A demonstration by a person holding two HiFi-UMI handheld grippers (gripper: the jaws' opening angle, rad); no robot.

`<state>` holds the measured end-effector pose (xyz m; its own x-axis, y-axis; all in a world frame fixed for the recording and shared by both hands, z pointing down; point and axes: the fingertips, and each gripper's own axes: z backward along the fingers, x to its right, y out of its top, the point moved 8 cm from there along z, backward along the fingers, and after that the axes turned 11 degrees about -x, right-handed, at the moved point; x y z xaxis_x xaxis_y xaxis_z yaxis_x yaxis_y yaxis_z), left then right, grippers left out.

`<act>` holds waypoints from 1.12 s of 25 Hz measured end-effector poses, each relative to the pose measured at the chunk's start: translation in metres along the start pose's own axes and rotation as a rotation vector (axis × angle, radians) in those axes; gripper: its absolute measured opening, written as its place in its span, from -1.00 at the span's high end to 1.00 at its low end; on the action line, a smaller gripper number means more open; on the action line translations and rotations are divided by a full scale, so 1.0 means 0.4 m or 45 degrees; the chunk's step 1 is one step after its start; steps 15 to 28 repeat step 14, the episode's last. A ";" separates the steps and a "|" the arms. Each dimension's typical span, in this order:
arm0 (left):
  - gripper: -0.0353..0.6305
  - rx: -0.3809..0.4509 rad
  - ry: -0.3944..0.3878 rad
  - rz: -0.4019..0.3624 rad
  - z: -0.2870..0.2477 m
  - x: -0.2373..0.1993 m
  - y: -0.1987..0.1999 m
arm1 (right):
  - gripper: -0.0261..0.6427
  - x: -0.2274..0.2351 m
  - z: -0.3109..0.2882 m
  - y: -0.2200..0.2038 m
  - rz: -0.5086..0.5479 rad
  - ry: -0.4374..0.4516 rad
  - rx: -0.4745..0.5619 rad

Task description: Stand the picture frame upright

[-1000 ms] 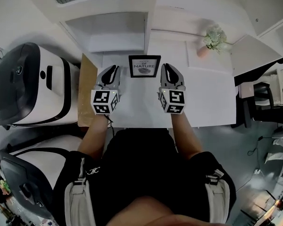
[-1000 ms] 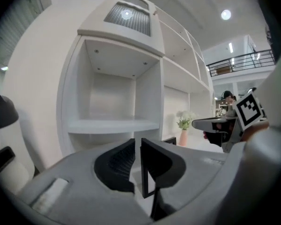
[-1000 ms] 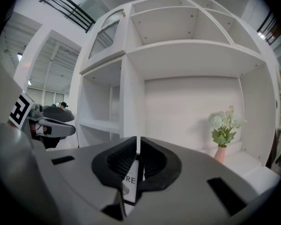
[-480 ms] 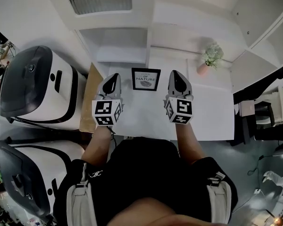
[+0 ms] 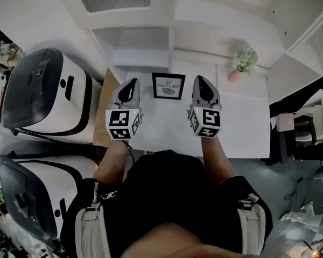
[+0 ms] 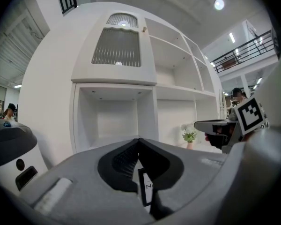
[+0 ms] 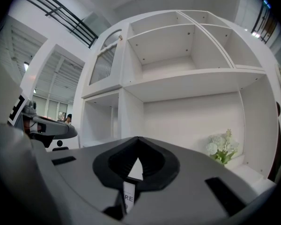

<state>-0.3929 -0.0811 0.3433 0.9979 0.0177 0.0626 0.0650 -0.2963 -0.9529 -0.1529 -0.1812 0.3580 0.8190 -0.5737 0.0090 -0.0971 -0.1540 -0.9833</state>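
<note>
Black-edged with a white print inside, the picture frame sits near the middle of the head view, on the far part of the white table. Its printed face is turned toward the person. In the left gripper view it shows as a tall, narrow panel standing on its lower edge, so it looks upright rather than flat. Whether it leans back cannot be told.

The left gripper hangs just left of the frame and the right gripper just right of it. Neither touches the frame. Both grippers' own views show their dark pads pressed together at the tips with nothing caught between them, and a sliver of the frame is visible beyond in the gap below. Each gripper carries a marker cube, one at lower left of the frame and one at lower right.

To the upper right, well apart from the frame, a small pink pot of pale flowers stands on the table. Behind the table, across the top of the head view, rises a white shelving unit with open compartments. A brown board lies along the table's left edge. Beyond it at the far left sit two bulky white machines with dark lids.
</note>
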 end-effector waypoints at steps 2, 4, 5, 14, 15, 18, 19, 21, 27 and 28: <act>0.84 -0.008 -0.012 0.020 -0.004 -0.005 -0.006 | 0.92 -0.003 -0.003 0.000 0.001 0.012 0.004; 0.84 -0.020 -0.022 0.039 -0.008 -0.013 -0.011 | 0.92 -0.007 -0.008 0.001 0.008 0.016 0.003; 0.84 -0.025 -0.022 0.039 -0.010 -0.016 -0.013 | 0.92 -0.009 -0.010 0.001 0.012 0.017 0.004; 0.84 0.020 -0.034 0.002 -0.021 -0.032 -0.008 | 0.92 -0.025 -0.047 -0.009 -0.003 0.011 -0.016; 0.84 0.020 -0.034 0.002 -0.021 -0.032 -0.008 | 0.92 -0.025 -0.047 -0.009 -0.003 0.011 -0.016; 0.84 0.020 -0.034 0.002 -0.021 -0.032 -0.008 | 0.92 -0.025 -0.047 -0.009 -0.003 0.011 -0.016; 0.84 0.020 -0.034 0.002 -0.021 -0.032 -0.008 | 0.92 -0.025 -0.047 -0.009 -0.003 0.011 -0.016; 0.84 0.020 -0.034 0.002 -0.021 -0.032 -0.008 | 0.92 -0.025 -0.047 -0.009 -0.003 0.011 -0.016; 0.84 0.020 -0.034 0.002 -0.021 -0.032 -0.008 | 0.92 -0.025 -0.047 -0.009 -0.003 0.011 -0.016; 0.84 0.020 -0.034 0.002 -0.021 -0.032 -0.008 | 0.92 -0.025 -0.047 -0.009 -0.003 0.011 -0.016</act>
